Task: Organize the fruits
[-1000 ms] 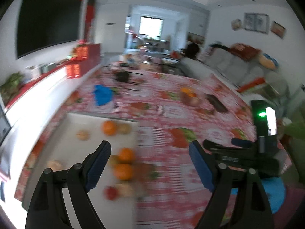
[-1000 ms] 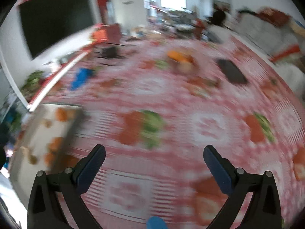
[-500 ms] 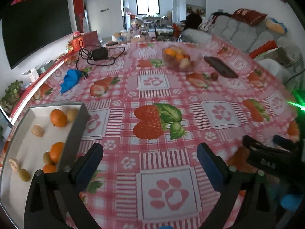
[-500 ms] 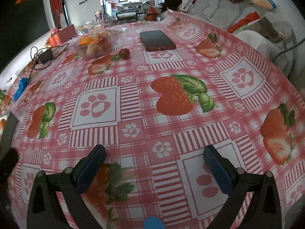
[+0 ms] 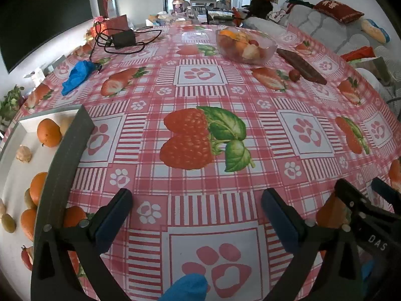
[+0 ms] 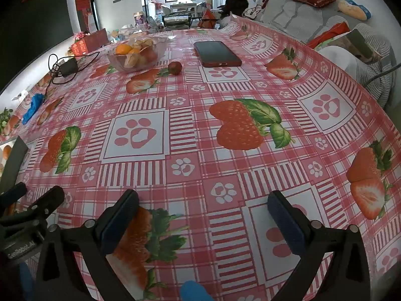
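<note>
A grey tray at the left edge holds several oranges and small pale fruits. A clear glass bowl of mixed fruit stands at the far side of the table; it also shows in the right wrist view. A small red fruit lies loose beside it, seen too in the right wrist view. My left gripper is open and empty, low over the tablecloth. My right gripper is open and empty, just right of the left one.
A dark red phone lies right of the bowl. A black charger with cable and a blue cloth lie at the far left. A sofa runs along the table's right side.
Both grippers swung right, away from the tray, then steadied low over the tablecloth. The tray slid to the left edge of view. Both stayed open and empty.
</note>
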